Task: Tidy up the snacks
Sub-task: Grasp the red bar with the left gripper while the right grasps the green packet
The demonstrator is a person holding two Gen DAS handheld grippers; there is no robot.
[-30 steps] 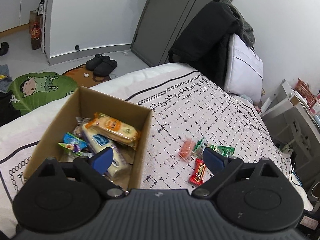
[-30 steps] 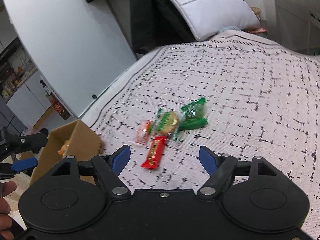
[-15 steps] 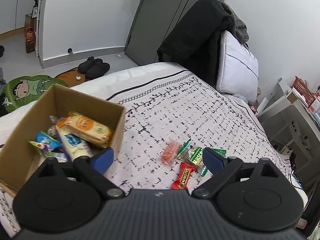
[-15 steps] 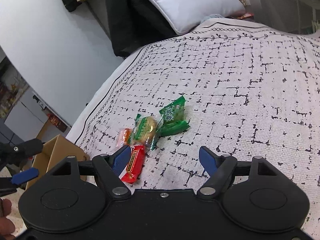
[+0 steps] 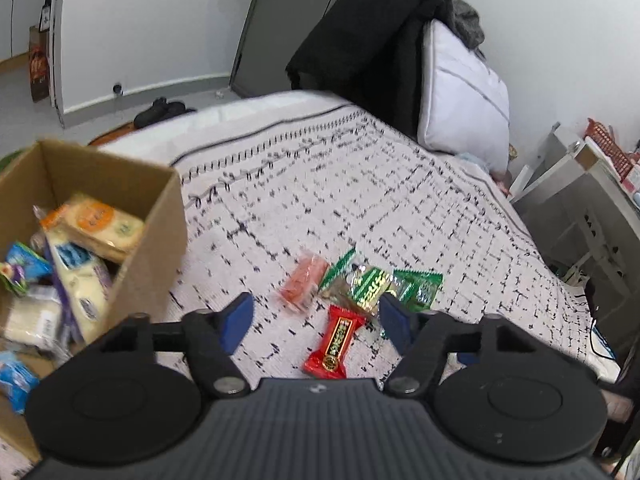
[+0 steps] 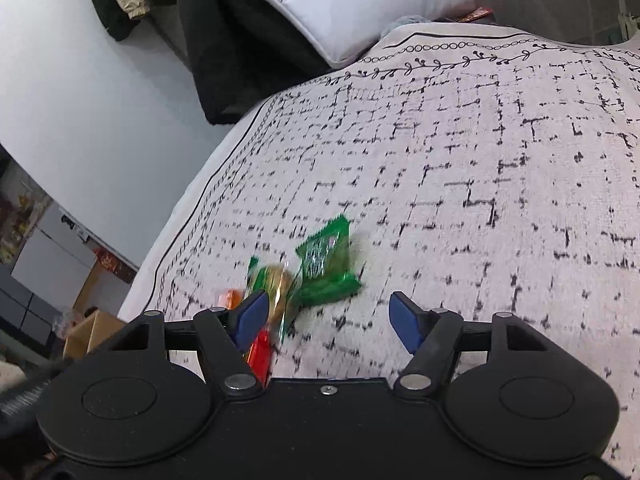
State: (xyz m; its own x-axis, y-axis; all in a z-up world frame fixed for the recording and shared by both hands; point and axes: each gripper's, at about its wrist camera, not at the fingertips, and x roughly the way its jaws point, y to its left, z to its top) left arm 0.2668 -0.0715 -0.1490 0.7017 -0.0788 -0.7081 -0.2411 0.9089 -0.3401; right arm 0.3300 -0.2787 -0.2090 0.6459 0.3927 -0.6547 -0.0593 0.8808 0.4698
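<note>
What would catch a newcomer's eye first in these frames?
Probably the small cluster of bright snacks on the patterned bedspread: a red bar nearest the left gripper, an orange pack and green packs just beyond. Next, the open cardboard box at the left, already holding several snacks. Both grippers hang over the cluster with jaws closing, pressing on nothing; the right gripper is in front of the green packs.

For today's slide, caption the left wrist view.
Closing left gripper nears red candy bar beside cardboard box.
</note>
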